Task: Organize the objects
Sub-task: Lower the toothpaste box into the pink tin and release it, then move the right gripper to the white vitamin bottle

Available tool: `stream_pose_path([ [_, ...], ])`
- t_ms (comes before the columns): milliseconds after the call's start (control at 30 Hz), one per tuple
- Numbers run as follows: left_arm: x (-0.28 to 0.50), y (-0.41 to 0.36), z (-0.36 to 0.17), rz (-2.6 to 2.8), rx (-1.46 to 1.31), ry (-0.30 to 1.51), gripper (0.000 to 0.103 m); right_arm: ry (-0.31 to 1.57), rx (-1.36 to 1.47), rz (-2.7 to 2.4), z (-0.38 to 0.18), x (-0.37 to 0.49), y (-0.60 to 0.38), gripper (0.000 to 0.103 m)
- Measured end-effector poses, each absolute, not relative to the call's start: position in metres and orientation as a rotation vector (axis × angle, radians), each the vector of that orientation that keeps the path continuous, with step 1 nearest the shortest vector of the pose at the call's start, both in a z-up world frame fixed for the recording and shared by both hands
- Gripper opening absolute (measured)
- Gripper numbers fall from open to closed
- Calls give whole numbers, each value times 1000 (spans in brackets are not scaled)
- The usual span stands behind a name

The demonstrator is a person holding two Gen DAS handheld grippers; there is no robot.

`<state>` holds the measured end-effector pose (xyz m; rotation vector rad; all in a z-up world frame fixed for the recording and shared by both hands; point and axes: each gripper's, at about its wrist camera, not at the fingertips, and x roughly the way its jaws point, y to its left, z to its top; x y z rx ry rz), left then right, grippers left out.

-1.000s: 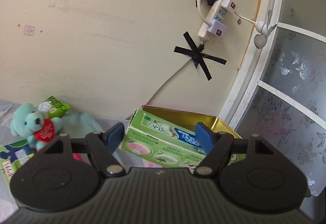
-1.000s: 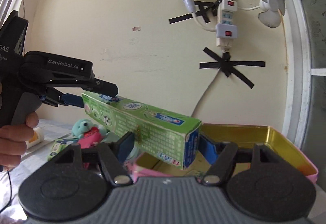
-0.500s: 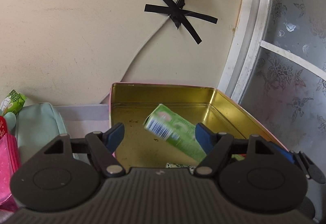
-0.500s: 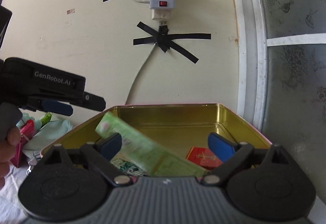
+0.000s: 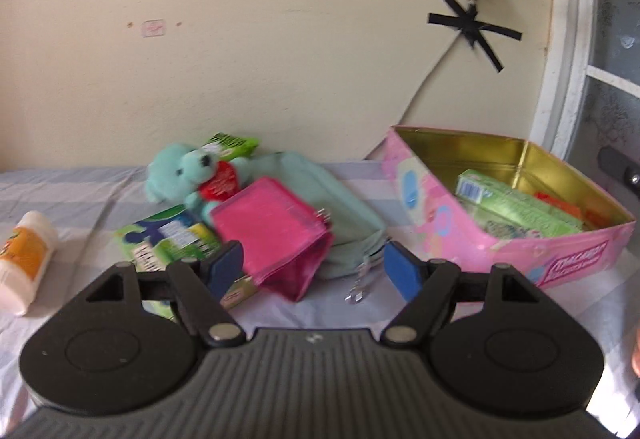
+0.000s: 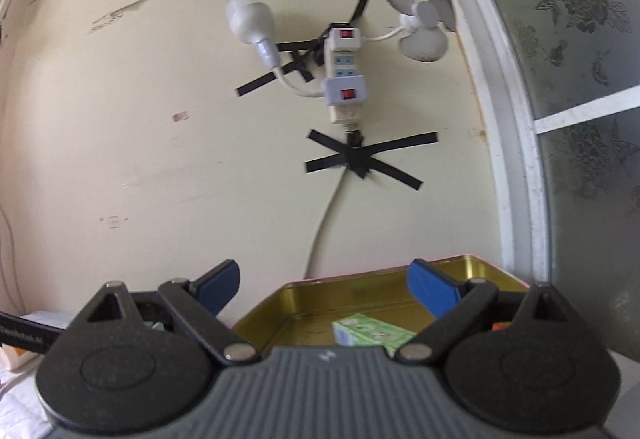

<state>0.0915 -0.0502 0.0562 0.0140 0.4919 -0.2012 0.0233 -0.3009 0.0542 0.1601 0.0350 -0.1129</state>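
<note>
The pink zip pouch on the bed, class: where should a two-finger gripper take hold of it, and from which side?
Probably across the pink pouch's raised near end, coming from the camera side over the bedsheet. That end stands up and faces the open left gripper, while its far part leans on the mint bag.

A lived-in room of a home is being shown. A striped cloth [image 5: 100,195] is being used as a cover for the surface, on which a teal teddy bear [image 5: 188,175] and a pink zip pouch [image 5: 276,235] are lying. A power strip [image 6: 343,73] is being held to the cream wall [image 5: 260,39] by black tape [image 6: 362,159]. A frosted floral window [image 6: 576,39] is adjoining.
</note>
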Motion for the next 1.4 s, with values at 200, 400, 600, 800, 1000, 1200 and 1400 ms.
stream_pose_path([
  [200, 78, -1, 39, -92, 1, 505, 79, 164, 138, 119, 53, 34, -231, 97],
  [400, 65, 50, 25, -9, -25, 537, 79, 334, 96, 231, 27, 65, -167, 97],
  [600, 55, 80, 12, 10, 7, 586, 79, 427, 112, 265, 10, 86, -137, 97],
  [800, 61, 85, 6, -15, -28, 606, 79, 494, 155, 262, 0, 98, -132, 97],
  [1000, 60, 108, 19, -11, -114, 545, 79, 526, 120, 260, 0, 103, -124, 96],
  [1200, 51, 178, 38, 213, -252, 363, 79, 535, 140, 409, 20, 120, -83, 96],
  [1400, 38, 218, 23, 452, -413, 301, 79, 611, 181, 543, 32, 178, -3, 96],
])
